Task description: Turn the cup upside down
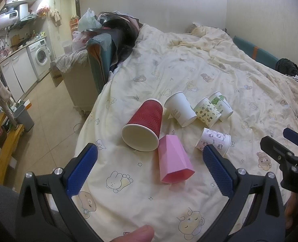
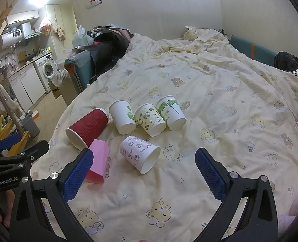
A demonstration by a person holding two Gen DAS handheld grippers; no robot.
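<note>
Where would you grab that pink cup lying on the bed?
Across its faceted sides near the middle. The pink cup lies on its side, mouth toward the camera, between the open left gripper fingers, so coming from above, one finger on each flank, seems best.

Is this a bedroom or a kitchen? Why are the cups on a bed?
It looks like a small one-room flat, with bed and kitchen together. The paper cups lie on a bed with a cartoon-bear quilt, and off to the left there is a washing machine under a kitchen counter. Why the cups are there, I cannot tell.
</note>
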